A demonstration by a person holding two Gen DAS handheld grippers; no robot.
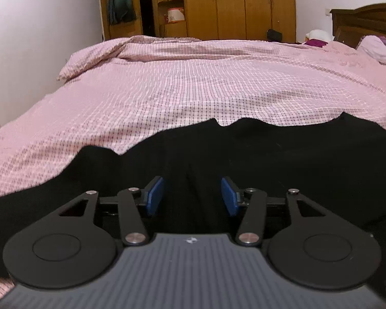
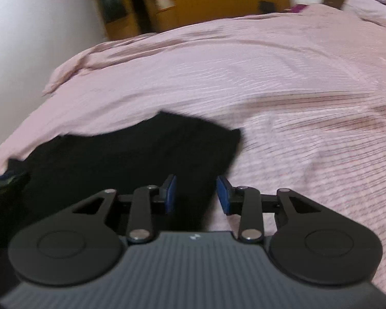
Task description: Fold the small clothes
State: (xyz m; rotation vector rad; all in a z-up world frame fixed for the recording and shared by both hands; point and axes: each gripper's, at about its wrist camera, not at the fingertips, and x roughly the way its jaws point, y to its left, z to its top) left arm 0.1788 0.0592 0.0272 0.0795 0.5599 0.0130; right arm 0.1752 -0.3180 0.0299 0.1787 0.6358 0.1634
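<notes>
a home bedroom — a bed [image 1: 193, 85] under a pink checked cover, wooden wardrobes [image 1: 244, 5] behind.

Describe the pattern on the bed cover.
Pink bed cover with a fine dark check; clearest in the left wrist view.

A black garment [image 1: 270, 154] is spread flat on the bed, its far edge wavy and uneven. In the right wrist view the same black cloth [image 2: 131, 159] is seen blurred, ending in a corner at its right.
</notes>
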